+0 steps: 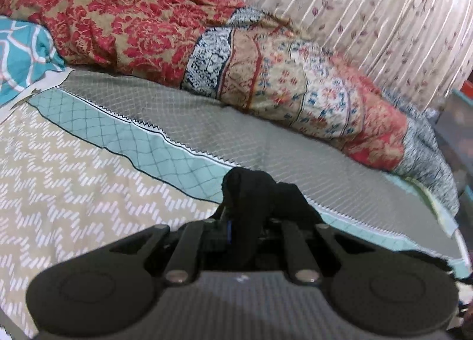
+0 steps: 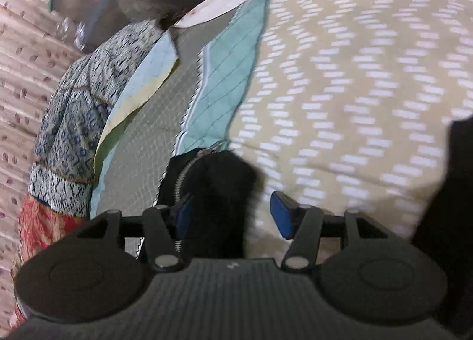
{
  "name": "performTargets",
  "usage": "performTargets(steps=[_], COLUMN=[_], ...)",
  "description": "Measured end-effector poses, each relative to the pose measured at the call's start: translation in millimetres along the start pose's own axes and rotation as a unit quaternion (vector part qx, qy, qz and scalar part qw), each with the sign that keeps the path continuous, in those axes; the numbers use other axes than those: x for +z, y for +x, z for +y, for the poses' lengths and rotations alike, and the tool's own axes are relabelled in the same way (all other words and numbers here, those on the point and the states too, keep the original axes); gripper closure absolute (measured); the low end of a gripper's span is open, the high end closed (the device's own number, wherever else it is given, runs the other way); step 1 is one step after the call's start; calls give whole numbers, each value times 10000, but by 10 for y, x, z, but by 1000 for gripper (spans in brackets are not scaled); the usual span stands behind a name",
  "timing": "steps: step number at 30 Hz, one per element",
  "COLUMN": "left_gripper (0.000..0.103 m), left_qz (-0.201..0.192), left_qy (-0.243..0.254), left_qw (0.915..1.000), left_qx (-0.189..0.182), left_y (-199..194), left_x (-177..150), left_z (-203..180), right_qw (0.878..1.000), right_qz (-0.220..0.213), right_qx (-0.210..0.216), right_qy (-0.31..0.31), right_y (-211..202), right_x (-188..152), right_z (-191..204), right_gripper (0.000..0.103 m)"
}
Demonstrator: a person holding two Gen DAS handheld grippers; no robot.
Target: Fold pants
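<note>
black pants [image 1: 251, 192] in two tools

Bed: we see a quilt [image 1: 74, 162] in beige with white zigzag dashes, edged by a teal quilted band [image 1: 142, 139] and a grey diamond-stitched strip.
Bedding heap: a crumpled red floral comforter [image 1: 118, 20] lies along the far side.
Pillow: a teal patterned one [image 1: 20, 56] at far left.
Wall side: we make out a pleated cream curtain [image 1: 369, 9] with small leaf prints.
Light: soft and warm.
</note>
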State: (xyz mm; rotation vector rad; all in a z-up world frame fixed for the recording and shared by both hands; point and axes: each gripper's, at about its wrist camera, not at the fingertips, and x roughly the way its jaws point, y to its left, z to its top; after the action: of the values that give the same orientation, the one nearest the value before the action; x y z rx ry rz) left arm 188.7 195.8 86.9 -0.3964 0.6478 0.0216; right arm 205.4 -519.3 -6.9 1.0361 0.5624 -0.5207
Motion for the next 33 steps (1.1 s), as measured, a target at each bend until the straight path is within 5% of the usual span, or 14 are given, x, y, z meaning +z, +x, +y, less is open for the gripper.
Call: performTargets(steps=[2, 3, 4, 13, 17, 22, 29, 31, 33], left_gripper=[94, 94, 94, 94, 94, 94, 94, 93, 86], left_qz=[-75, -110, -147, -466, -465, -319, 76, 279, 462], left_qy=[-114, -148, -165, -340, -700, -911, -794, -754, -771], left_qw=[9999, 9998, 9997, 9976, 9946, 9944, 9966, 9958, 9938], left_qx=[-54, -70, -70, -379, -616, -424, 223, 445, 648], left_y=[-91, -128, -169, -595, -587, -177, 649, 865, 1020], left_x=[-13, -17, -30, 16, 76, 116, 140, 115, 82], left_z=[-2, -5, -16, -9, 79, 106, 120, 154, 195], right_qw=[9992, 9984, 9974, 9878, 9786, 9810, 9894, 9924, 9948], right_qz=[269, 404, 527, -670, -1149, -964, -341, -148, 89], right_qx=[106, 68, 38, 1235, 1434, 1028, 376, 129, 10], right_qy=[-259, -395, -482, -673, -926, -1334, -1362, -1214, -1011], right_y=[118, 191, 216, -1091, -1428, -1022, 77, 297, 432], right_x=[21, 62, 62, 334, 532, 539, 232, 153, 118], right_z=[106, 157, 167, 301, 635, 956, 1124, 1064, 943], right_gripper=[53, 84, 96, 96, 96, 96, 96, 89, 64])
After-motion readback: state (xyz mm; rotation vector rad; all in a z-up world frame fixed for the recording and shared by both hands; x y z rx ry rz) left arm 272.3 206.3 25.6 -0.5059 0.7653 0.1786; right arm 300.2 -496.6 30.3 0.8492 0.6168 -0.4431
